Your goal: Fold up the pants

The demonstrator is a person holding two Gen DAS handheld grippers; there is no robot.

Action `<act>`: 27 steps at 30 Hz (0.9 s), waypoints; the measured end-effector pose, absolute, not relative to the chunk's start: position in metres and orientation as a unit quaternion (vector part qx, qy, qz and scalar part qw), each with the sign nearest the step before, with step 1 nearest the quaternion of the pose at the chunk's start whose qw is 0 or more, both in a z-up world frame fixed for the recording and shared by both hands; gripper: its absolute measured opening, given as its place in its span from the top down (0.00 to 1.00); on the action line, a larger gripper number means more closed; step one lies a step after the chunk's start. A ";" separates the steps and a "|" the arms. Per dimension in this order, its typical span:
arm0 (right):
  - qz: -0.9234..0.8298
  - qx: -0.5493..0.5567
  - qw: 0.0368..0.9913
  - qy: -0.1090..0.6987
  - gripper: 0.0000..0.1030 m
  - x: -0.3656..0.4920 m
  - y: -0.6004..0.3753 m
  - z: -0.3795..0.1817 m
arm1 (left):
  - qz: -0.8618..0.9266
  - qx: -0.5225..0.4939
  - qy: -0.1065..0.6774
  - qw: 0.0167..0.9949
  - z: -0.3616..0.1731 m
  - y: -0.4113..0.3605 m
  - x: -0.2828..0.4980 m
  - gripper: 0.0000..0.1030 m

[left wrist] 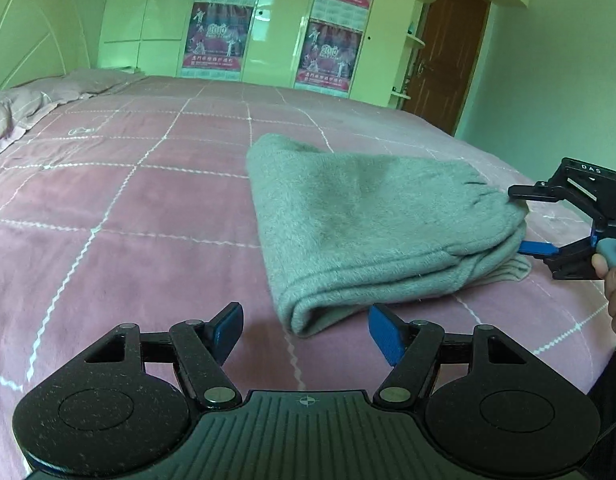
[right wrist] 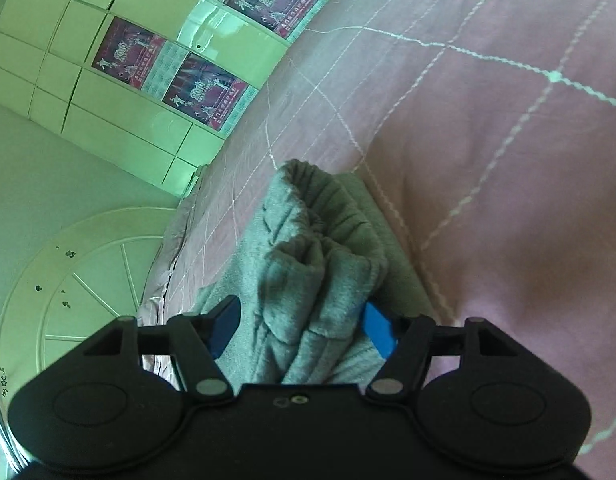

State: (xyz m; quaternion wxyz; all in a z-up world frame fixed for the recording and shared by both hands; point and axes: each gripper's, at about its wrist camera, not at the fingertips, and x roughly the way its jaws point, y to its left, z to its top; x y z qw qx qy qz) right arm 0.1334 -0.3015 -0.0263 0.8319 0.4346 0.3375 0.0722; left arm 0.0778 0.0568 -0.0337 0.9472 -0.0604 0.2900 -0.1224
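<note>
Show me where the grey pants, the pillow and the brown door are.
grey pants (left wrist: 367, 216): left wrist view, middle of the top folded layer.
pillow (left wrist: 20, 108): left wrist view, its rumpled near face.
brown door (left wrist: 447, 52): left wrist view, its middle panel.

1. The right claw (right wrist: 298, 330) has gray pants (right wrist: 308, 264) bunched between its blue pads (right wrist: 377, 332).
2. The pants lie on a pink bed (right wrist: 487, 140).
3. Posters (right wrist: 204, 88) hang on pale cabinets (right wrist: 108, 120) behind.
</note>
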 end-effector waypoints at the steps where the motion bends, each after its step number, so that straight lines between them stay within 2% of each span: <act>1: 0.067 0.426 0.833 0.345 0.43 0.137 -0.298 -0.027 | -0.110 -0.053 0.299 0.947 -0.036 0.054 0.084 0.33; 8: 0.049 0.381 0.848 0.365 0.52 0.145 -0.278 -0.026 | -0.045 -0.040 0.295 0.954 -0.049 0.058 0.098 0.32; 9: 0.046 0.372 0.853 0.363 0.65 0.146 -0.277 -0.023 | -0.042 -0.030 0.293 0.955 -0.049 0.055 0.097 0.32; 10: 0.049 0.370 0.858 0.354 0.69 0.148 -0.276 -0.015 | -0.037 -0.026 0.289 0.956 -0.048 0.054 0.097 0.32; 13: 0.074 0.394 0.867 0.296 0.73 0.133 -0.285 0.006 | -0.036 -0.030 0.282 0.958 -0.047 0.057 0.092 0.32; 16: 0.055 0.385 0.868 0.310 0.73 0.126 -0.291 -0.006 | -0.041 -0.028 0.286 0.957 -0.049 0.057 0.093 0.31; 18: 0.028 0.406 0.843 0.351 0.72 0.128 -0.303 -0.037 | -0.043 -0.028 0.288 0.956 -0.051 0.057 0.094 0.28; 20: 0.050 0.428 0.835 0.343 0.69 0.123 -0.310 -0.044 | -0.043 -0.024 0.290 0.956 -0.051 0.056 0.093 0.28; 22: 0.059 0.414 0.845 0.333 0.55 0.116 -0.313 -0.034 | -0.046 -0.027 0.296 0.954 -0.049 0.059 0.090 0.27; 26: 0.049 0.366 0.880 0.298 0.44 0.096 -0.322 -0.015 | -0.038 -0.038 0.299 0.953 -0.042 0.068 0.083 0.23; 27: 0.049 0.370 0.881 0.292 0.42 0.092 -0.328 -0.014 | -0.040 -0.045 0.299 0.952 -0.040 0.071 0.082 0.19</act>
